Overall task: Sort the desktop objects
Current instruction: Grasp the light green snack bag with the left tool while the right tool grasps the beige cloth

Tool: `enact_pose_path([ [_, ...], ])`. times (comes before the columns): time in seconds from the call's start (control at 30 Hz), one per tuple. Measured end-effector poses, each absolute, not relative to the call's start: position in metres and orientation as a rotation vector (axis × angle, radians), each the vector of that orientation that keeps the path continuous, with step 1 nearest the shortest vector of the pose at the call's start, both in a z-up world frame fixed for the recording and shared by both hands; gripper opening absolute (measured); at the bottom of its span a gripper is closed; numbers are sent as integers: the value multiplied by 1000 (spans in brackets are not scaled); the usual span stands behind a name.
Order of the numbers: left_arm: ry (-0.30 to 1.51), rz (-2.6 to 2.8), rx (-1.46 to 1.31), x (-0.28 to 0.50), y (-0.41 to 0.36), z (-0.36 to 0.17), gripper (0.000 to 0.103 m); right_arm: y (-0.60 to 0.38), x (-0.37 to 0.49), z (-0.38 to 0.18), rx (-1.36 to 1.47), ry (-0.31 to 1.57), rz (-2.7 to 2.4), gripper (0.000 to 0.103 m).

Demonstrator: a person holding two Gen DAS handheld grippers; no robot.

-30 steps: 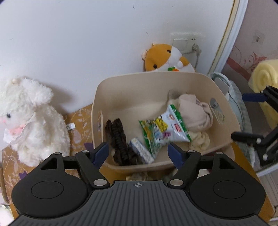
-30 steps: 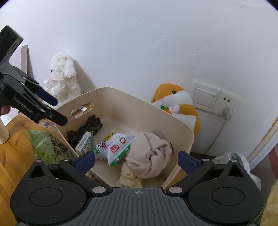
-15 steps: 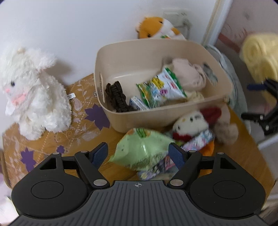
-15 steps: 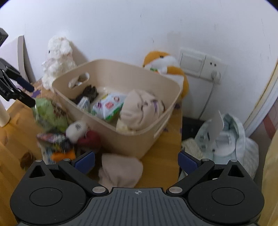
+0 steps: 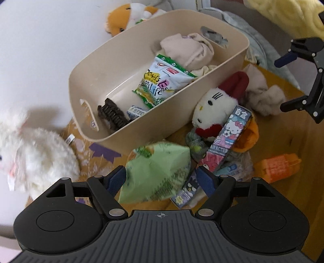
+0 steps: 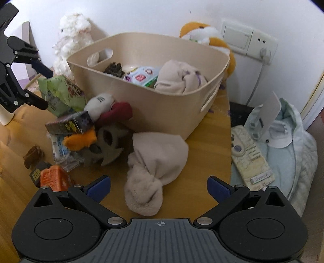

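A beige bin (image 5: 85, 113) (image 6: 162, 113) on the wooden desk holds a snack bag (image 5: 162, 83), a dark hair tie (image 5: 111, 117) and a beige cloth bundle (image 5: 188, 50). In front of it lie a green snack bag (image 5: 158, 172) (image 6: 60, 93), a white cat plush (image 5: 214, 105) (image 6: 101, 105), a cartoon box (image 5: 228, 137) and an orange pack (image 5: 275, 168) (image 6: 53, 178). My left gripper (image 5: 161, 179) hangs open just above the green bag. My right gripper (image 6: 159, 187) is open over a knotted beige cloth (image 6: 154, 168); neither touches anything.
A white lamb plush (image 5: 34, 153) (image 6: 73, 36) stands left of the bin and an orange hamster plush (image 5: 129, 16) (image 6: 204, 34) behind it against the wall. The desk's right edge drops to a pale blue cloth (image 6: 287, 153) holding a patterned case (image 6: 251, 157).
Both grippers have dropped and tilted downward. The clutter in front of the bin has come into view, and the left gripper has rolled so the bin looks slanted.
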State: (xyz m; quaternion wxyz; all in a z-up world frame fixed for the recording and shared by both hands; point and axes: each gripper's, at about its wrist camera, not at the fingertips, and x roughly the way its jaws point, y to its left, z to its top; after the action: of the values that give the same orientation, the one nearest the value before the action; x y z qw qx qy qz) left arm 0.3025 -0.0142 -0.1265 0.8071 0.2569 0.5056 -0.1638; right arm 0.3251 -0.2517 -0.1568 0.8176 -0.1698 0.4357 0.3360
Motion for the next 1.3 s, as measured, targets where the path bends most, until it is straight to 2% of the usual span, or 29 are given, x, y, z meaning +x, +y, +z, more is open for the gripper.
enact_pose_path([
  [0.37, 1063, -334, 618, 327, -24, -150, 79, -230, 340, -181, -369, 971, 694, 102],
  [0.4, 1062, -331, 626, 328, -25, -153, 79, -229, 341, -181, -362, 968, 696, 98],
  [0.47, 1066, -330, 634, 329, -26, -156, 76, -227, 343, -181, -346, 977, 704, 80],
  [0.5, 1065, -331, 634, 329, -27, -157, 73, -226, 344, -181, -338, 987, 705, 78],
  [0.57, 1066, -326, 629, 330, -26, -156, 68, -226, 345, -182, -327, 999, 710, 59],
  [0.6, 1073, -331, 612, 331, -24, -155, 62, -226, 346, -183, -321, 1006, 716, 57],
  [0.77, 1078, -325, 576, 326, -16, -151, 58, -230, 342, -178, -308, 1013, 738, 37],
  [0.93, 1072, -311, 557, 316, -8, -144, 57, -235, 333, -170, -317, 997, 758, 34],
  [1.3, 996, -277, 506, 289, 12, -111, 57, -247, 325, -127, -326, 887, 789, 34],
])
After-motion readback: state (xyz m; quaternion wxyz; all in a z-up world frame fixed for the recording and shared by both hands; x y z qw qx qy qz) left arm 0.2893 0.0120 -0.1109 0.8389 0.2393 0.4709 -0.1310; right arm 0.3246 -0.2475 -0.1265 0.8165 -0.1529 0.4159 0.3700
